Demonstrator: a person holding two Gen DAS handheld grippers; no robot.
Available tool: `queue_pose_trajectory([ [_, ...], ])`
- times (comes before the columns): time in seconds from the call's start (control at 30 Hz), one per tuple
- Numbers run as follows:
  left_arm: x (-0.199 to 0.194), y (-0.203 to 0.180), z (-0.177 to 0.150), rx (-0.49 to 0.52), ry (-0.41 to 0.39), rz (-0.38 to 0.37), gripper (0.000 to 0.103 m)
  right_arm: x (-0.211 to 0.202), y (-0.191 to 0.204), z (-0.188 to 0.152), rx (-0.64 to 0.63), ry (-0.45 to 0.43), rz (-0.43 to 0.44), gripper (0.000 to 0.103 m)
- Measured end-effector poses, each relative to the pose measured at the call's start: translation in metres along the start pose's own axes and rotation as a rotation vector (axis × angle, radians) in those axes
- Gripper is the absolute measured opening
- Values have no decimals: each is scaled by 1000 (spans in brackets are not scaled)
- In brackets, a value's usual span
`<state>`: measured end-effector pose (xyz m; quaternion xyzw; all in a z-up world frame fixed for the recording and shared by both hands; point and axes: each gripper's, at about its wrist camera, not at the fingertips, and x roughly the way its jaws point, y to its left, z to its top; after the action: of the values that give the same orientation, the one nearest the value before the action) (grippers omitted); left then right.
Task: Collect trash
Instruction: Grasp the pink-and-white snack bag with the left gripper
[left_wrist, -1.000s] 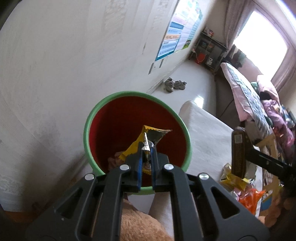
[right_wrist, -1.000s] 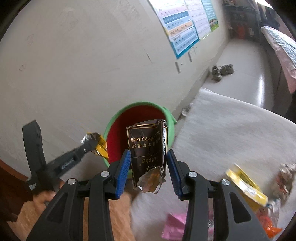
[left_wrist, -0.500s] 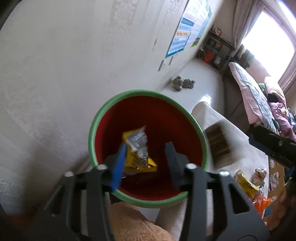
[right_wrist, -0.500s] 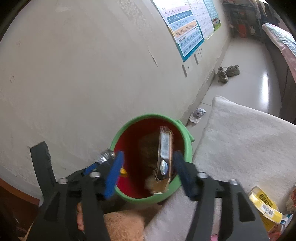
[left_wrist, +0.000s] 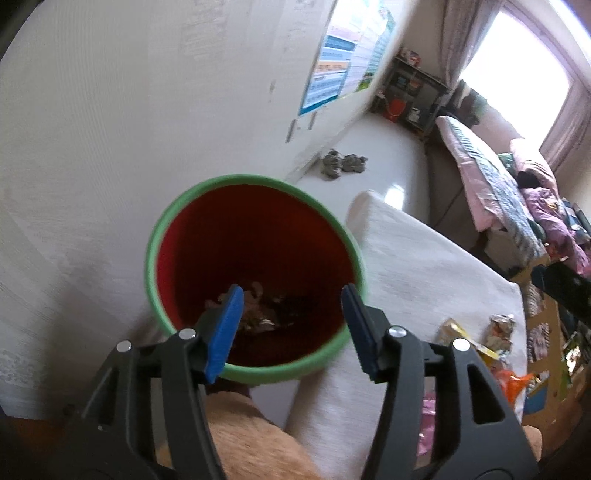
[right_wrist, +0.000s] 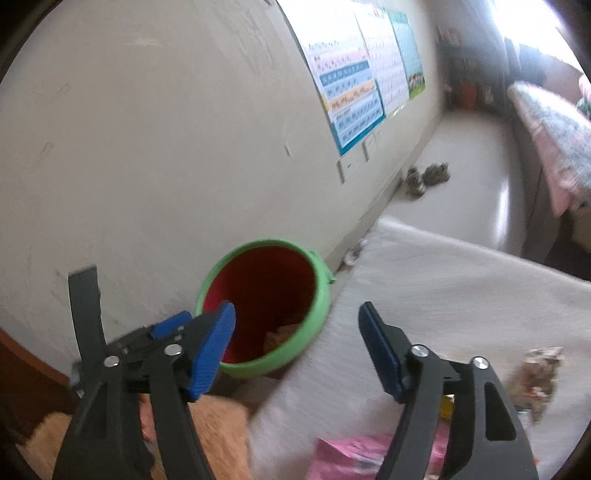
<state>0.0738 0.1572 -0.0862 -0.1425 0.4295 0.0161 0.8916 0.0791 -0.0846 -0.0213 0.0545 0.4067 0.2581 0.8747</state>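
A green bin with a red inside (left_wrist: 255, 206) stands against the wall beside a white table; it also shows in the right wrist view (right_wrist: 317, 295). Crumpled wrappers (left_wrist: 258, 306) lie at its bottom. My left gripper (left_wrist: 291, 325) is open and empty right above the bin's near rim. My right gripper (right_wrist: 295, 343) is open and empty, a little back from the bin, over the table edge. The left gripper (right_wrist: 173, 328) shows in the right wrist view at the bin's left side. More wrappers lie on the table: yellow (left_wrist: 461, 332), crumpled silver (left_wrist: 500, 325), orange (left_wrist: 513, 380), pink (right_wrist: 347, 454).
The white table (left_wrist: 424, 266) lies to the right of the bin. A tan furry cushion (left_wrist: 251, 435) is below both grippers. The wall with posters (right_wrist: 362, 85) is close on the left. Shoes (left_wrist: 340, 162) lie on the floor beyond; a bed (left_wrist: 498, 173) is at far right.
Both grippers opened. The yellow wrapper from the left and the dark brown wrapper from the right dropped into the bin. The right gripper has drawn back from the bin.
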Motion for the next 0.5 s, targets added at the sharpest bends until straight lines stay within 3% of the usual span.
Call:
queue_pose_trajectory([
  [0.07,-4,-13,-4,15,1,-20,55,-17,-2,-10,-39,-20,-46,82],
  [0.23,-11,-43,-17,66,20,-59,56,-46,-22,-43,-71,-44,-168,92],
  [0.5,-8,-90,-51,217,110,-155,60,-82,-96,-94,108,4,-269,95],
])
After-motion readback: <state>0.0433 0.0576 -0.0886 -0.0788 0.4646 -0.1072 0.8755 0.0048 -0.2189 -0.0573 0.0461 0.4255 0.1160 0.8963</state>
